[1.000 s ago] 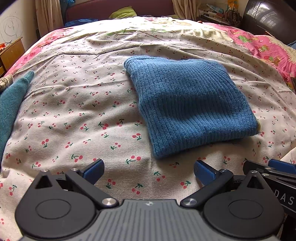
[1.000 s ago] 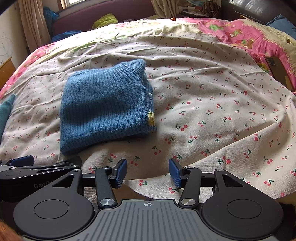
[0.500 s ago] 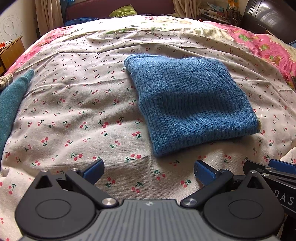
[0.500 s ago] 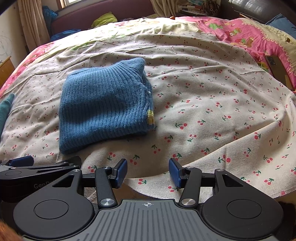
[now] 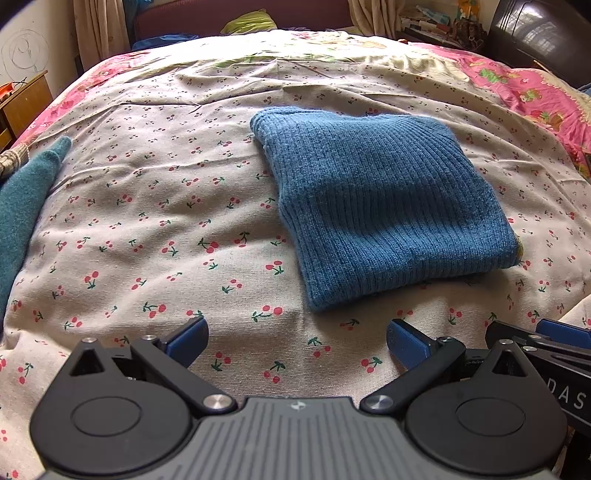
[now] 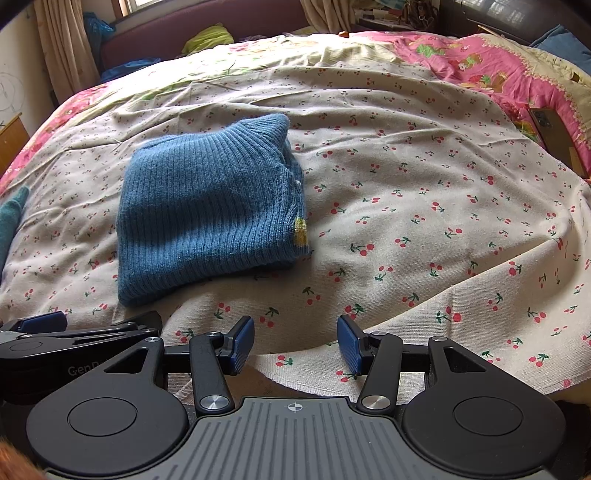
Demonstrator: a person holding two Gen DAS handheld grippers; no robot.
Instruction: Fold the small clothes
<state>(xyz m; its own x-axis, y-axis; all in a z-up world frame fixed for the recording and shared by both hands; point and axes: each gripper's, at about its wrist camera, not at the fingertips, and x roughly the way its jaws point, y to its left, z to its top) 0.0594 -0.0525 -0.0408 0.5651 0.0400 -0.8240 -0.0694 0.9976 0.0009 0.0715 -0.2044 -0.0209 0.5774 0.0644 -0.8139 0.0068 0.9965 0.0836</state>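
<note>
Left wrist view, folded blue knit sweater (image 5: 384, 206) on cherry-print bedsheet (image 5: 147, 221), left tool (image 5: 297, 341) and right tool (image 6: 295, 343) wide open, empty, "DAS" and "Gen" lettering partly legible on tool bodies.

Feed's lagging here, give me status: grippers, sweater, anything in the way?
Left gripper open, empty. Right gripper open, empty. Blue sweater folded flat on the bedsheet, untouched. Nothing in the way.

Daylit bedroom: cherry-print bedspread (image 5: 155, 229), maroon headboard (image 5: 236, 14), beige curtains (image 6: 59, 44), wooden cabinet (image 5: 26, 103).
</note>
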